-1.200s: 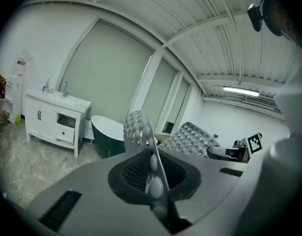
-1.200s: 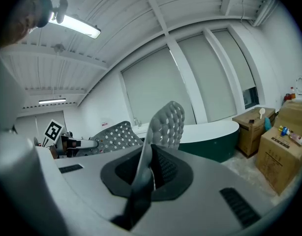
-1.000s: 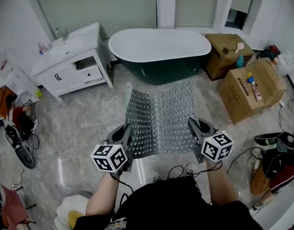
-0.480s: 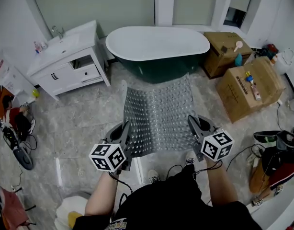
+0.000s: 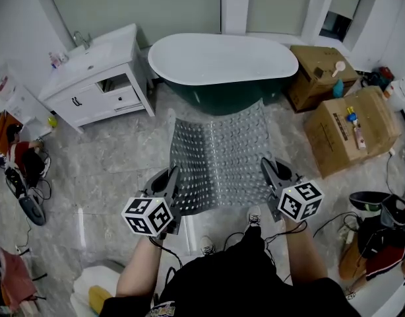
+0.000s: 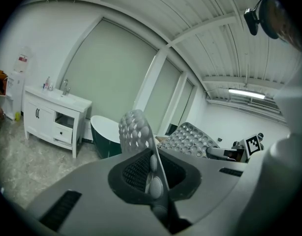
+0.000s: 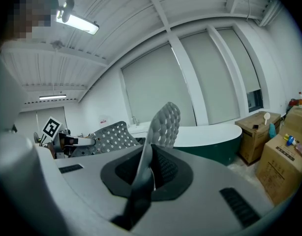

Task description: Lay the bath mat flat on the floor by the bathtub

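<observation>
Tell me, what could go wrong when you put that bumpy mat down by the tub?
1. The left gripper and right gripper each pinch only a near corner of the bath mat, so a corner might slip out.
2. The mat sags and bends, so its far edge by the bathtub could fold under instead of lying flat.
3. Cables lie near the person's feet and could trip them.

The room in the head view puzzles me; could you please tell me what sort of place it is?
A bathroom, perhaps not fully set up: a freestanding bathtub, a white sink cabinet beside it, and cardboard boxes standing on the tiled floor.
</observation>
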`<state>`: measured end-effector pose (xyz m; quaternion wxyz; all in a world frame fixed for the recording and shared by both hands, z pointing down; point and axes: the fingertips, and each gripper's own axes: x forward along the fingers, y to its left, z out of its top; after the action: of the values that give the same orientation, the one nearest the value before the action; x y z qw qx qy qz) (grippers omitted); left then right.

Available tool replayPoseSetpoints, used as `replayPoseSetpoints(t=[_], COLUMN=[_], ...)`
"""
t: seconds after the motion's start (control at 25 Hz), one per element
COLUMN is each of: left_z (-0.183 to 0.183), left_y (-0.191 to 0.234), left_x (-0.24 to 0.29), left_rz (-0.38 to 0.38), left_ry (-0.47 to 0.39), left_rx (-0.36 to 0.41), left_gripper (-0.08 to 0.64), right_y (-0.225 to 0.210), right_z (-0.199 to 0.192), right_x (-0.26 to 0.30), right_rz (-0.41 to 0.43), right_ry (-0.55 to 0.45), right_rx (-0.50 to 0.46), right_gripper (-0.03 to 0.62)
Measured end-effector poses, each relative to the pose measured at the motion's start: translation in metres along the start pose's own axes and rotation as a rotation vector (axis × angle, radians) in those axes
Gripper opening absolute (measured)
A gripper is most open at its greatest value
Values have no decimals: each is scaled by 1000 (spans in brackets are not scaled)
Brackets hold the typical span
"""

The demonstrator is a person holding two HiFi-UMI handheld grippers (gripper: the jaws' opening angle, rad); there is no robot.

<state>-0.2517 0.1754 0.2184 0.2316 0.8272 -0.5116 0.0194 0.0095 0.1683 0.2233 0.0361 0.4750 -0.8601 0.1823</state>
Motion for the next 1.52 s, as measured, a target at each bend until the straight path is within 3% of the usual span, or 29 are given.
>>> replayPoseSetpoints(t=[1.04,1.52], left_z=[20,18], left_y=[-82,-90], left_x=[201,236], left_rz=[152,184], left_ry=[-15,-18], left_rx=[-51,-53], left_gripper=[31,31], right_y=[-217,-251], right_z=[54,53], right_x=[64,85], right_rz=[166,180], right_ry=[71,83], right_rx=[25,29], right_gripper=[31,31])
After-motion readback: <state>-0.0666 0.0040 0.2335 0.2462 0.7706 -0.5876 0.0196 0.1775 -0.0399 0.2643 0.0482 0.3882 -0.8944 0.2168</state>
